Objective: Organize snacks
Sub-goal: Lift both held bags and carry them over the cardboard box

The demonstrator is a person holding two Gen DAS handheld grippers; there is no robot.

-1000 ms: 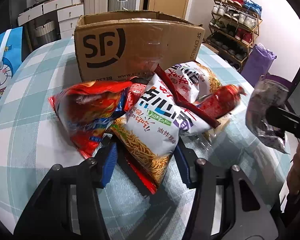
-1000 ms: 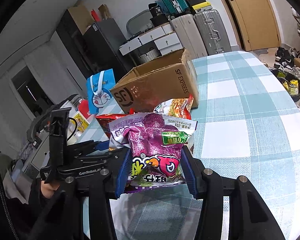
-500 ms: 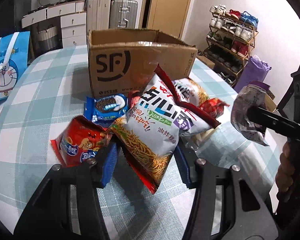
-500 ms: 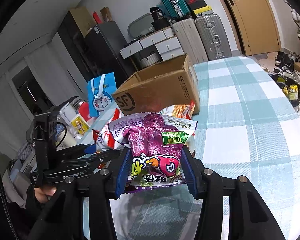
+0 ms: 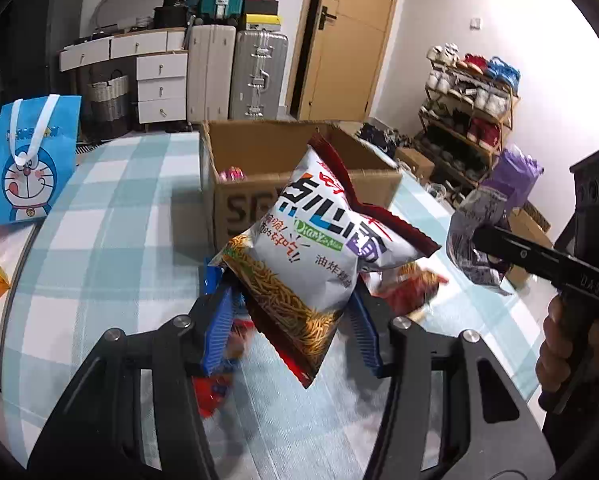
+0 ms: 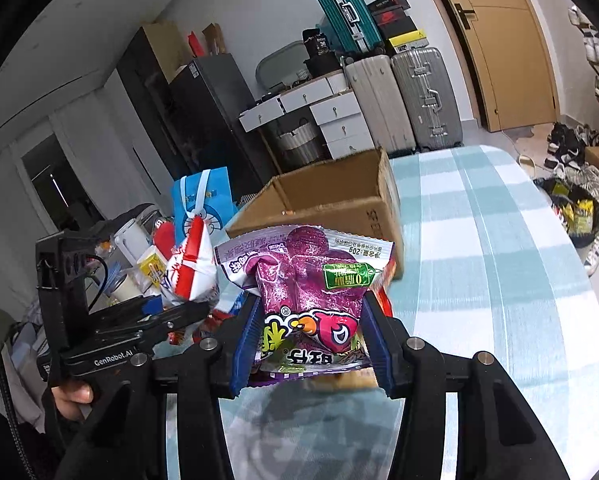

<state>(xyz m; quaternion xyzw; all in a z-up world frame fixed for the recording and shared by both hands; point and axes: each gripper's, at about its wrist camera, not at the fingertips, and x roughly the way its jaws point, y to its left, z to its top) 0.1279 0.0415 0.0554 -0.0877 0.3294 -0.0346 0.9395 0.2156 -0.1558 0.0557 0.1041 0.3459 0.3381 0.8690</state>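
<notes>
My left gripper [image 5: 293, 332] is shut on a white and red bag of fried noodle snack [image 5: 315, 256], held up off the checked table in front of the open cardboard box [image 5: 239, 200]. The box holds a small pink packet [image 5: 231, 174]. My right gripper [image 6: 309, 344] is shut on a purple snack bag [image 6: 307, 280], held in the air short of the same cardboard box [image 6: 339, 200]. In the left wrist view that gripper and its purple bag [image 5: 479, 240] show at the right edge, in a hand. More snack packs [image 5: 403, 292] lie on the table under the lifted bag.
A blue cartoon tote bag [image 5: 29, 160] stands at the table's left edge. Suitcases [image 5: 259, 76], drawers and a shoe rack [image 5: 467, 112] line the room behind. Cups and bottles [image 6: 139, 264] crowd the table's left side in the right wrist view.
My left gripper has risen with the noodle bag, so the box's inside now shows and the other packs have dropped below. The right gripper has lifted a little with the purple bag.
</notes>
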